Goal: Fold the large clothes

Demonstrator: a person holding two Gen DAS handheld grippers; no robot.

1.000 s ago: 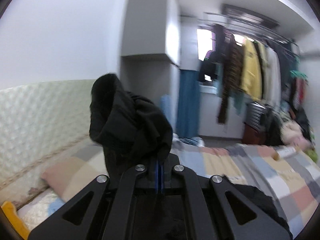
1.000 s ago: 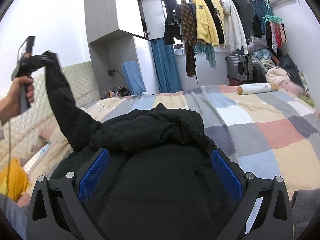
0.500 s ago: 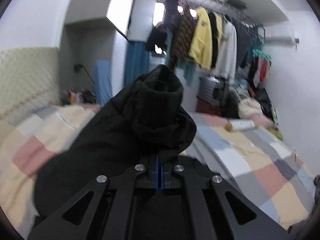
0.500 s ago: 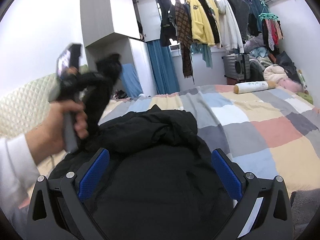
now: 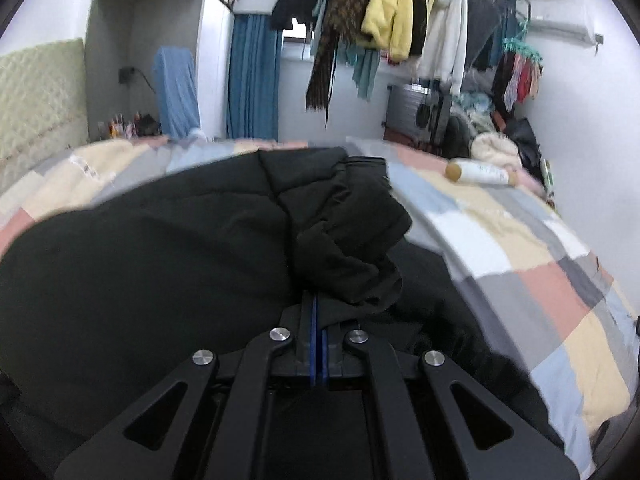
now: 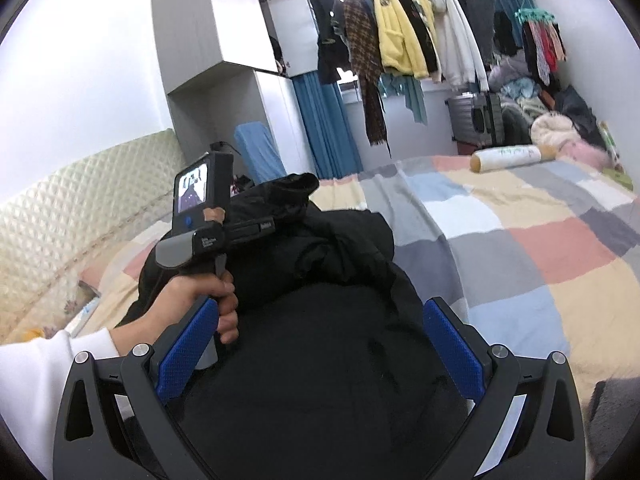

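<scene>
A large black padded jacket (image 6: 320, 360) lies spread on the bed and also fills the lower left wrist view (image 5: 140, 272). My left gripper (image 5: 318, 308) is shut on the black sleeve cuff (image 5: 352, 264) and holds it over the jacket's body. In the right wrist view the left gripper (image 6: 280, 216) shows in a hand, with the sleeve (image 6: 288, 192) bunched at its tip. My right gripper (image 6: 320, 344) is open and empty, its blue pads (image 6: 188, 352) wide apart just above the jacket.
The bed has a checked pastel cover (image 6: 520, 248) and a quilted headboard (image 6: 80, 208) at the left. A white roll (image 6: 508, 156) lies at the far bed edge. Hanging clothes (image 6: 400, 40), a cabinet (image 6: 212, 40), and blue curtains (image 6: 324, 128) stand behind.
My left gripper has swung the sleeve from high at the left down and rightward across the jacket's body. The right gripper has stayed open over the jacket.
</scene>
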